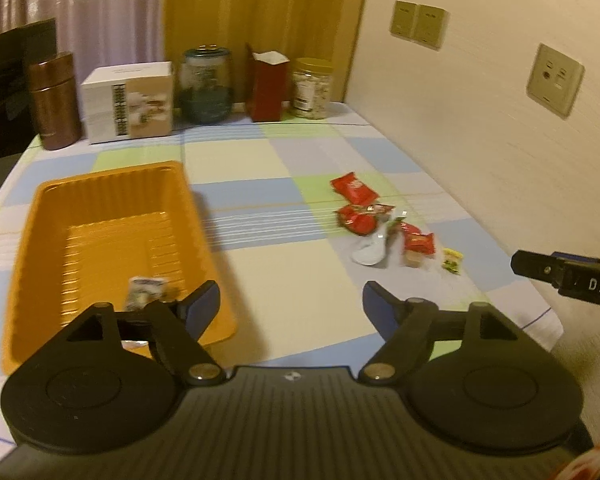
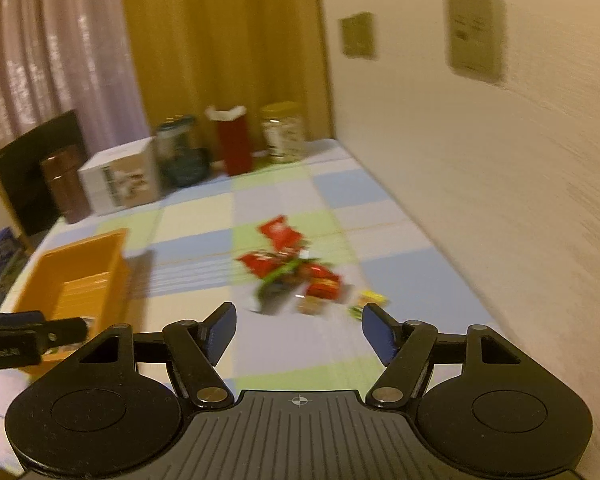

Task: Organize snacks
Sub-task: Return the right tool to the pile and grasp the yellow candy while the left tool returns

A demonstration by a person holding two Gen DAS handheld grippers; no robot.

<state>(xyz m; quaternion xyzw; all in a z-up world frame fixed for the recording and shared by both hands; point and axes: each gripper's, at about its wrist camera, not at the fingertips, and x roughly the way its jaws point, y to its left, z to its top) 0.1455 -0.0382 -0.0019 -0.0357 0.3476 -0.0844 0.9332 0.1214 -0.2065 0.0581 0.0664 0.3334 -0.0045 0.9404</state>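
An orange tray [image 1: 80, 208] lies on the left of the checked tablecloth, with one small pale snack packet [image 1: 146, 290] near its front end. My left gripper [image 1: 291, 304] is open over the cloth just right of the tray, nothing between its fingers. Several red snack packets [image 1: 356, 190] lie in a loose cluster at the right, with a white packet [image 1: 370, 250] and a small yellow one [image 1: 453, 261]. In the right wrist view the same cluster [image 2: 296, 268] is blurred, ahead of my open, empty right gripper [image 2: 299, 322]. The orange tray [image 2: 76, 276] sits to its left.
Along the table's far edge stand a brown flask [image 1: 54, 100], a white box [image 1: 128, 100], a glass jar [image 1: 206, 84], a red carton [image 1: 268, 84] and a yellow-lidded jar [image 1: 310, 88]. A wall with sockets [image 1: 554, 80] borders the right side. A dark chair [image 1: 4, 80] stands far left.
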